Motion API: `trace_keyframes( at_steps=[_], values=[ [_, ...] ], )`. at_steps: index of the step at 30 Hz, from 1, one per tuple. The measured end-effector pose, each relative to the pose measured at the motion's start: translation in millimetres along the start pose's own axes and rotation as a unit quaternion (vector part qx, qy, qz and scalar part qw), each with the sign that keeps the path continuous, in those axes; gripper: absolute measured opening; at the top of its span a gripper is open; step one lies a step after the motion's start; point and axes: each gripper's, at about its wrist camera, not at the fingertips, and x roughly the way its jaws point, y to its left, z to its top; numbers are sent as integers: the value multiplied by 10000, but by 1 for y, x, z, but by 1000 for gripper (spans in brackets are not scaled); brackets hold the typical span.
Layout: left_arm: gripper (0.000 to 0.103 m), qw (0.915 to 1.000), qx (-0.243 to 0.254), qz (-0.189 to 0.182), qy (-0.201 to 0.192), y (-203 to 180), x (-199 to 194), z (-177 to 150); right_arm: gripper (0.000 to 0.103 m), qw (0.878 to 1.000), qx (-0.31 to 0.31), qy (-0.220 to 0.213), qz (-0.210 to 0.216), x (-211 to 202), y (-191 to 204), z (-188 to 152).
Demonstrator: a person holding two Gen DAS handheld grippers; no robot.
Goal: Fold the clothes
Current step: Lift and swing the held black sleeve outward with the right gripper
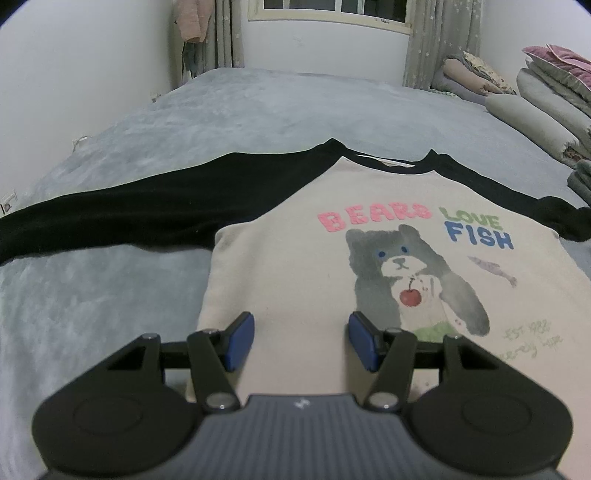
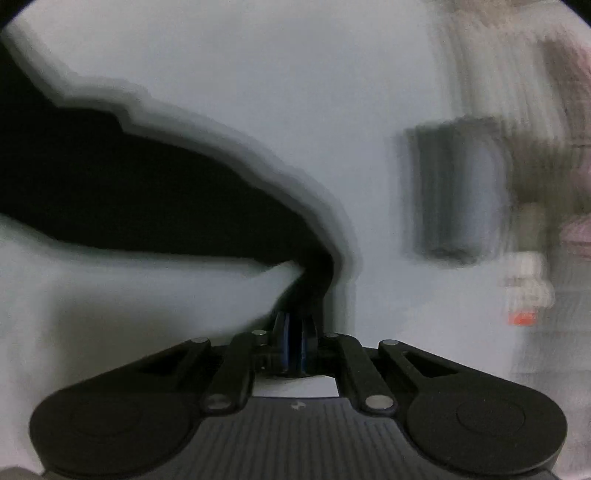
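Observation:
A cream shirt with black sleeves and a bear print lies flat on the grey bedspread. Its left black sleeve stretches out sideways. My left gripper hovers open over the shirt's lower body, and nothing sits between its blue pads. The right wrist view is motion-blurred. There my right gripper is shut on the end of the other black sleeve, which trails away to the left over the bedspread.
Folded quilts and pillows are stacked at the bed's right side. A dark grey folded item lies to the right of the held sleeve. A white wall runs along the bed's left edge, and a curtained window is behind.

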Motion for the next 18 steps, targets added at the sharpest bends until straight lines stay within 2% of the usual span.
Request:
trace_keyframes(
  at_steps=[3,6,7,8,9,10,11,12,14,16,18],
  values=[
    [54,10000,-1,-1,5,0,0,0,3,9978,121,184,-620,6,-6,-4],
    [54,10000,-2,25,15,-2,0,1,3,9929,-76,328,-1139,-4,-18,-9],
    [54,10000,3,37,15,-3,0,1,8,9908,-113,342,-1302,-9,-22,-10],
    [55,10000,14,45,10,-3,0,1,14,9908,22,12,-1351,-22,-20,-2],
    [55,10000,25,52,3,-4,0,1,24,9907,192,-502,-1250,-38,-18,1],
    [55,10000,30,50,-5,-4,0,0,34,9902,351,-1071,-829,-53,-14,5],
    [55,10000,25,35,-8,-3,0,0,36,9867,413,-1552,-240,-64,-8,9],
    [54,10000,19,19,-10,-2,0,0,36,9776,471,-2022,353,-75,-2,13],
    [55,10000,8,-6,-11,-1,0,0,36,9638,245,-2533,792,-86,22,24],
    [55,10000,32,-3,-19,-1,0,0,36,9542,-102,-2902,722,-92,54,36],
    [55,10000,71,5,-30,-2,0,0,36,9439,-268,-3146,966,-94,70,49]
  ],
)
